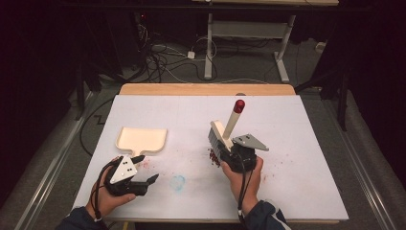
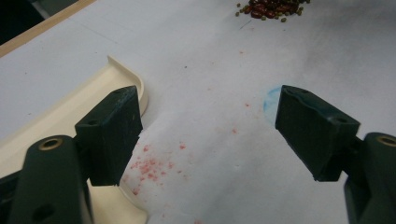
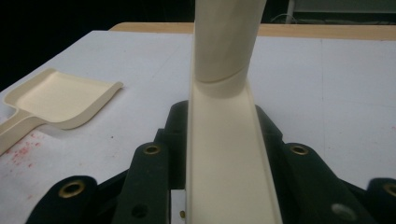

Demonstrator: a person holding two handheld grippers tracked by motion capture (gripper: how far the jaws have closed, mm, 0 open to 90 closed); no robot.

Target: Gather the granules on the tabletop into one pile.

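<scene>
A cream dustpan [image 1: 142, 140] lies flat at the left of the white board, its handle pointing toward the person. My left gripper [image 1: 147, 168] stands open just beside that handle; in the left gripper view [image 2: 210, 126] one jaw hangs over the dustpan [image 2: 88, 95] edge and bare board lies between the jaws. My right gripper [image 1: 234, 152] is shut on a cream brush [image 1: 231, 123] with a red tip and grey bristles pointing down-left. A small pile of red beans [image 1: 213, 157] lies by the bristles. The right gripper view shows the brush [image 3: 224, 140] clamped and the dustpan [image 3: 60, 95] at left.
Pink speckles and a faint blue stain [image 1: 177, 182] mark the white board [image 1: 287, 143] between the hands. A wooden table edge [image 1: 206, 89] runs along the far side. Beyond it stand desk legs [image 1: 208, 48] and cables on the floor.
</scene>
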